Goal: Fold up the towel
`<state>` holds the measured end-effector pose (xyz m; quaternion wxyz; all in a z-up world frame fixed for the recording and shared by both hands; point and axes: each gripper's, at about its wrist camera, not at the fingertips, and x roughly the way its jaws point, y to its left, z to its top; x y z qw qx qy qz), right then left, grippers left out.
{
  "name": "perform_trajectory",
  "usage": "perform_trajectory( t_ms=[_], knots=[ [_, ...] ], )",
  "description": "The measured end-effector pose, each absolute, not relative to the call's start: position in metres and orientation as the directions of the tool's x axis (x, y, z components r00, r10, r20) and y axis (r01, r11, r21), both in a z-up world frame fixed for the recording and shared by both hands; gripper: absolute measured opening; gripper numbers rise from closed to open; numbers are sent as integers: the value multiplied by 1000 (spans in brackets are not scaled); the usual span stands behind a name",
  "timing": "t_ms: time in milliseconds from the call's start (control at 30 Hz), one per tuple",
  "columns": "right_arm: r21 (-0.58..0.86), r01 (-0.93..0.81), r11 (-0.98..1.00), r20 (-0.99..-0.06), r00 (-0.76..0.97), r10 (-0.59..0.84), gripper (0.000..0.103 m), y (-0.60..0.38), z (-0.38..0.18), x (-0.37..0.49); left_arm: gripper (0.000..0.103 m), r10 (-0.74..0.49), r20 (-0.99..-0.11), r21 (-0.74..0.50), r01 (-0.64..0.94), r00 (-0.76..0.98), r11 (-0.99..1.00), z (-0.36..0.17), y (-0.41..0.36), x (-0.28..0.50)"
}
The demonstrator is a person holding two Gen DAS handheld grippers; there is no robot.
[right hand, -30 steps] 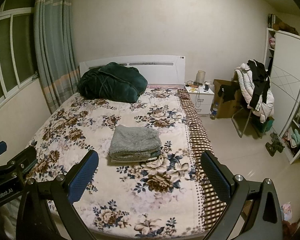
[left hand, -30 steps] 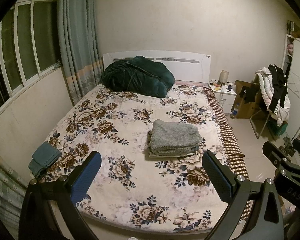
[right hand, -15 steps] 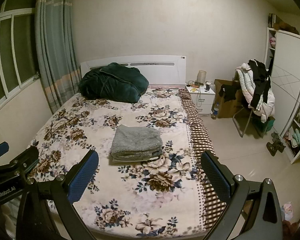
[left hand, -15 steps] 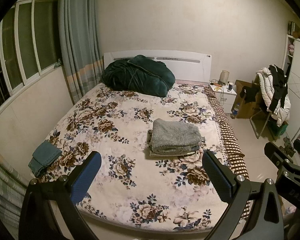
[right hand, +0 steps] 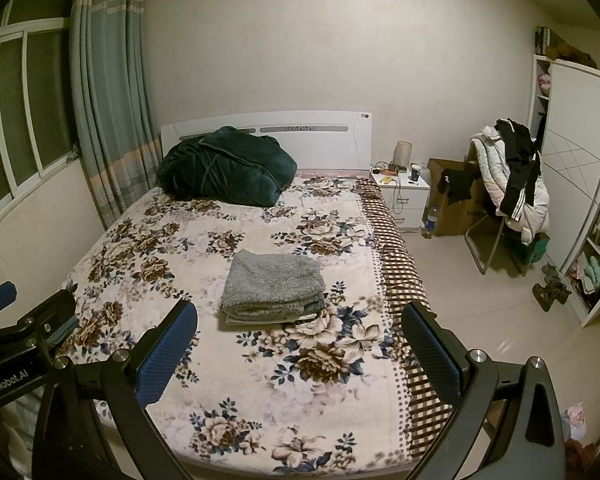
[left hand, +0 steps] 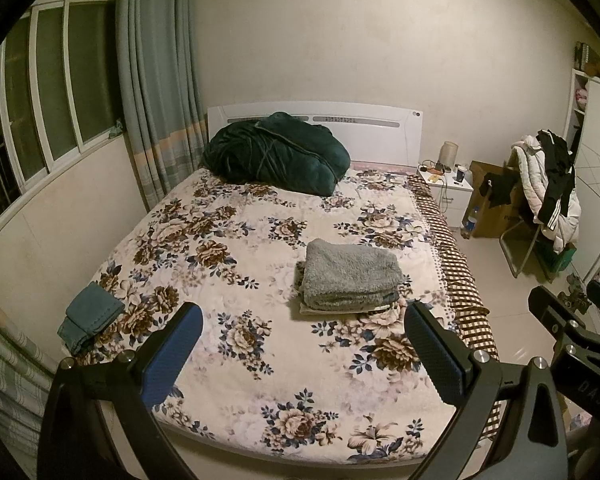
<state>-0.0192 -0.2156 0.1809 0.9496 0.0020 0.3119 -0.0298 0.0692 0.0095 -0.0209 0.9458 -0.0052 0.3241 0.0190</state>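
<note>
You can't see your hands at all — only the black arms and blue pads of each tool. The left gripper [left hand: 304, 356] is spread wide with nothing in it, and so is the right gripper [right hand: 300, 354]. In the left view the other tool is cut off at 3 o'clock; in the right view it pokes in at 9 o'clock, with small writing you can just read. The foot of the bed [left hand: 260, 216] hides behind your tools.

The gray towel [left hand: 350, 274] lies folded on the flowery bed cover, on top of a thinner folded thing that is hard to make out. It sits toward 2 o'clock from the middle of the bed, well apart from both tools.

A small teal cloth [left hand: 90, 316] lies near the bed edge at 8 o'clock. A dark green blanket [left hand: 276, 158] is heaped by the white headboard [left hand: 380, 128] at 12 o'clock. At 3 o'clock there is a white nightstand [right hand: 406, 196], then a chair [right hand: 508, 200] piled with clothes — the small things on the nightstand are too tiny to tell. A window [left hand: 56, 92] and curtain [left hand: 156, 92] are at 10 o'clock.
</note>
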Motion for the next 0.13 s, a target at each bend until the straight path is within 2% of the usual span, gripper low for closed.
perform_trajectory(
  t_ms=[133],
  knots=[
    [-14,58,998,-594,803,-55,103,-216,180,-20,103,34,-613,2,-41,789,999,-21,9,69]
  ],
)
